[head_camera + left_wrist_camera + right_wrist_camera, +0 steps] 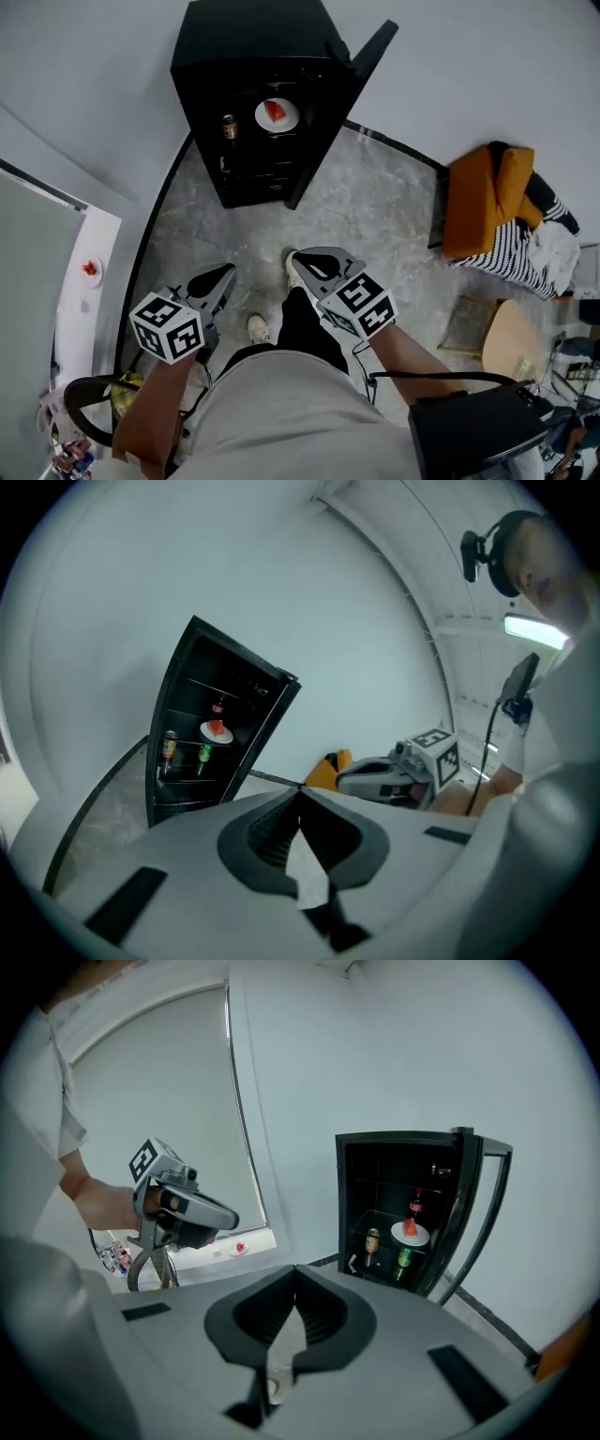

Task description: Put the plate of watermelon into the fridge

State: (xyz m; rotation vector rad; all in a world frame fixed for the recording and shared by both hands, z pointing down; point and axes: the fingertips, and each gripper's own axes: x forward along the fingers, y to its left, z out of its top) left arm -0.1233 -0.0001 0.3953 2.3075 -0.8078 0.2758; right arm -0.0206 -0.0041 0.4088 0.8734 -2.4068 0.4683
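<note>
A white plate with a red watermelon slice (277,114) sits on a shelf inside the black fridge (246,56), whose door (342,112) stands open. The same plate (217,730) shows in the left gripper view, and in the right gripper view the plate (410,1232) has cans beside and below it. My left gripper (223,274) and right gripper (300,263) hang over the floor, well short of the fridge. Both are shut with nothing between the jaws. The closed left gripper (300,797) and closed right gripper (295,1277) point toward the fridge.
A drink can (229,127) stands on the fridge shelf left of the plate. A white sill (86,281) at the left carries a small dish with something red. An orange cushion (487,197), striped cloth and a wooden stool (511,339) lie to the right.
</note>
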